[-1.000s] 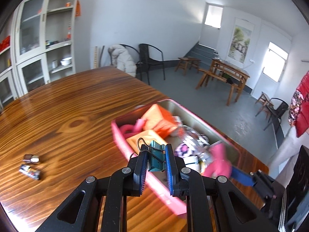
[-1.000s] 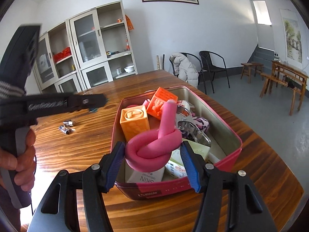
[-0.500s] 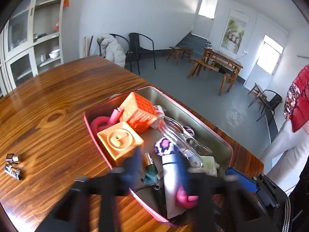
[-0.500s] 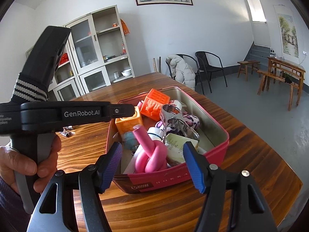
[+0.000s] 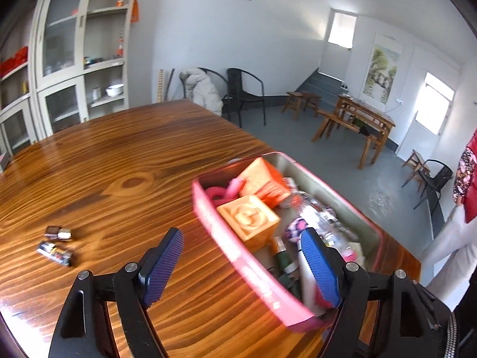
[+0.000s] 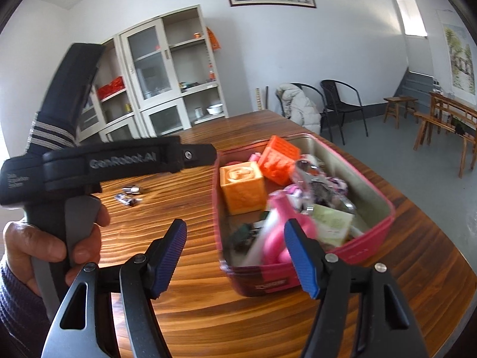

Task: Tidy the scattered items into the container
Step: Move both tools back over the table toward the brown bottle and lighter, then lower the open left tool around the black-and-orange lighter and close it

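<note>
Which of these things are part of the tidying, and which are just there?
Part of the job:
- pink tin, already holding toys
- two small metal pieces on the table

Just there:
- cabinet
- chairs
- white coat

We see bare wooden table (image 5: 125, 161) open ahead-left of the left gripper (image 5: 241, 264), small metal pieces (image 5: 55, 246) farther left, crammed pink tin (image 5: 238, 256) blocking ahead-right.
</note>
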The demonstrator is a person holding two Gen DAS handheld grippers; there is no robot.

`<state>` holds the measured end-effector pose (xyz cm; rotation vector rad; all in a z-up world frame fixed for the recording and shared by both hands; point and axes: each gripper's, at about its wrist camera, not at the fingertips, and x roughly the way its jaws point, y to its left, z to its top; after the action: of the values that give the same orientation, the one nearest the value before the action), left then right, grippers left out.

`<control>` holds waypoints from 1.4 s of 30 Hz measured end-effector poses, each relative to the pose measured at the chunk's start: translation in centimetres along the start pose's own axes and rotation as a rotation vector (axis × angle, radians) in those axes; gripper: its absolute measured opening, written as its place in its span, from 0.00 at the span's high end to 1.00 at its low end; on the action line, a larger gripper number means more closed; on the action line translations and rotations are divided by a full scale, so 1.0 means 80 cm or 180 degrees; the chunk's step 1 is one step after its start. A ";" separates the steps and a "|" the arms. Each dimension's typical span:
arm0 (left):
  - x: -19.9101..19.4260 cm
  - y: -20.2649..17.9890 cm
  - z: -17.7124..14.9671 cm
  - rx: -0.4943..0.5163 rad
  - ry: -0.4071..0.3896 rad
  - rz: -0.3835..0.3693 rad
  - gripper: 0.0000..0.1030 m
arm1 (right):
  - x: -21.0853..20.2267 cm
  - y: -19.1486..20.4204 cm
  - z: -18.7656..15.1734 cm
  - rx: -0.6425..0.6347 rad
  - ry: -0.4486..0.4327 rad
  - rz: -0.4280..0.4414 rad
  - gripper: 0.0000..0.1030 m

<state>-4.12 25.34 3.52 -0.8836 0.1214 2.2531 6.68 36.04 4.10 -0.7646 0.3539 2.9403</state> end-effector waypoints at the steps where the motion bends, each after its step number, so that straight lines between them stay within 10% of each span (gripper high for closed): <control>1: -0.004 0.009 -0.001 -0.0028 -0.0008 0.0033 0.20 | 0.001 0.006 0.000 -0.0035 0.0010 0.0034 0.29; 19: -0.028 0.242 -0.058 -0.0316 0.0348 0.1139 0.19 | 0.060 0.089 -0.015 -0.0154 0.0411 0.0487 0.24; 37: 0.032 0.297 -0.053 -0.0159 0.0624 0.0875 0.19 | 0.110 0.128 -0.025 -0.0083 0.0666 0.0607 0.24; 42: 0.032 0.302 -0.054 -0.0183 0.0548 0.0807 0.01 | 0.123 0.130 -0.028 -0.0034 0.0740 0.0614 0.24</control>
<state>-18.57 7.34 -5.22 -1.1484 0.2612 2.4192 -2.28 25.63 -0.54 -1.1391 0.4527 3.0355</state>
